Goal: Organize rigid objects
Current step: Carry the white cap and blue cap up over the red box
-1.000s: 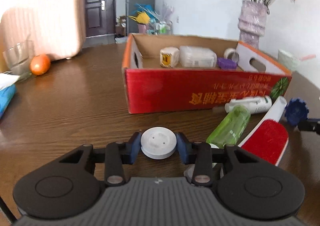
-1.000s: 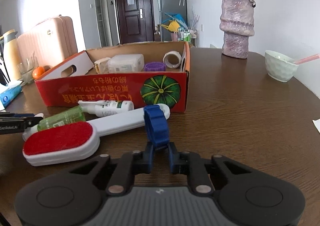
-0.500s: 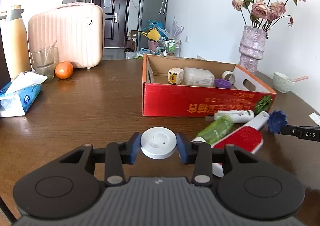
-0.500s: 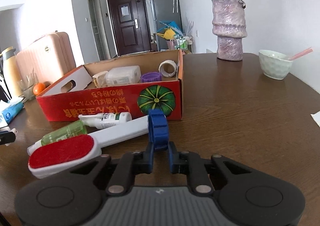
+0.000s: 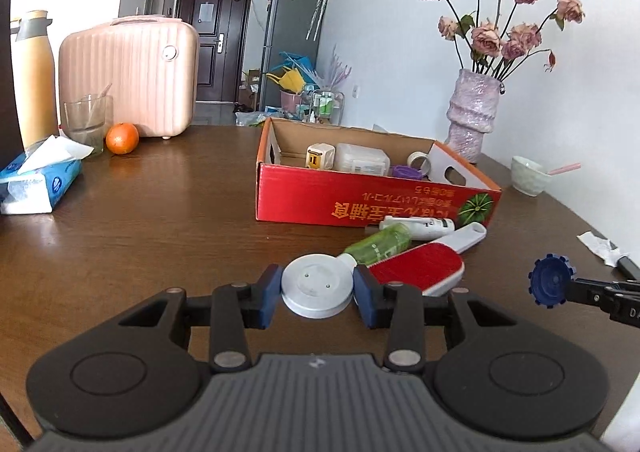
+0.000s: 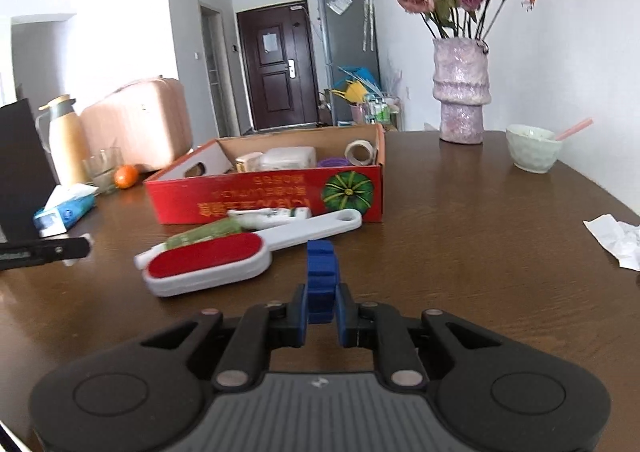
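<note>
A: The left gripper (image 5: 317, 291) has its pads clamped on the rim of a white round disc (image 5: 317, 285), held flat. The right gripper (image 6: 320, 312) is closed on a blue toothed cap (image 6: 320, 284), which stands on edge between its pads.

B: And where should they go?

A: Judging by the task, into the red cardboard box (image 5: 360, 199) at the middle of the table (image 5: 160, 236), which already holds a tape roll (image 6: 359, 153) and a clear container (image 5: 362, 159). Both pieces hang above the wood on the near side of the box.

B: How to do it well?

A: Carry each piece over the near wall, high enough to clear the lint brush (image 6: 208, 266) and the green bottle (image 5: 378, 244) lying just in front (the handle nearly touches the box). Lower into a bare patch, then release, one hand at a time.
</note>
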{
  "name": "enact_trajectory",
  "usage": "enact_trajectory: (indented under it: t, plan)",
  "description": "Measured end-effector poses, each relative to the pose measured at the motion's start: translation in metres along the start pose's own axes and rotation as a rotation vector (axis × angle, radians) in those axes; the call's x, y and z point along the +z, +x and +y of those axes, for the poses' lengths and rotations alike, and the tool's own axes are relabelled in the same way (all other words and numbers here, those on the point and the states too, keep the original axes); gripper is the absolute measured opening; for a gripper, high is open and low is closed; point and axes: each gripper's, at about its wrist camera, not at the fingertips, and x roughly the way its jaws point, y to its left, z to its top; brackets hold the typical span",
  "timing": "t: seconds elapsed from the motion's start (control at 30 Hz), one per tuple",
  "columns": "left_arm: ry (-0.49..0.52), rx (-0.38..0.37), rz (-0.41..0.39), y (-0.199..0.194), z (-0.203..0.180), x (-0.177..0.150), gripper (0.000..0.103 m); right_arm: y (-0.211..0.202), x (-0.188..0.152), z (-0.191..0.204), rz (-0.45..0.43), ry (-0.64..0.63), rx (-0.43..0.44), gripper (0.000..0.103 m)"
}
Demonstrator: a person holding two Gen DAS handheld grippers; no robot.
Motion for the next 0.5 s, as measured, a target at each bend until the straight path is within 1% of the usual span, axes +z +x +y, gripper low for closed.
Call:
enact_trajectory:
  t: [0.1, 0.2, 0.3, 0.43, 0.5]
  plan:
    - [-0.005, -0.004, -0.008, -0.008, 0.001, -0.001, 0.040, -0.008, 0.001, 0.005, -0.015, -0.003, 0.002, 0.014]
    - [0.001, -0.004, -0.033, -0.016, 0.001, 0.002, 0.040, -0.017, 0.007, 0.008, -0.035, 0.011, 0.023, 0.014]
    - [0.002, 0.002, -0.067, -0.019, 0.001, 0.010, 0.040, -0.021, 0.021, 0.009, -0.060, 0.010, 0.035, 0.014]
    - [0.026, -0.012, -0.132, -0.017, -0.003, 0.039, 0.040, -0.018, 0.052, 0.012, -0.105, -0.034, 0.039, 0.014]
    - [0.057, -0.015, -0.161, -0.008, -0.007, 0.059, 0.040, -0.009, 0.072, 0.011, -0.116, -0.056, 0.045, 0.014]
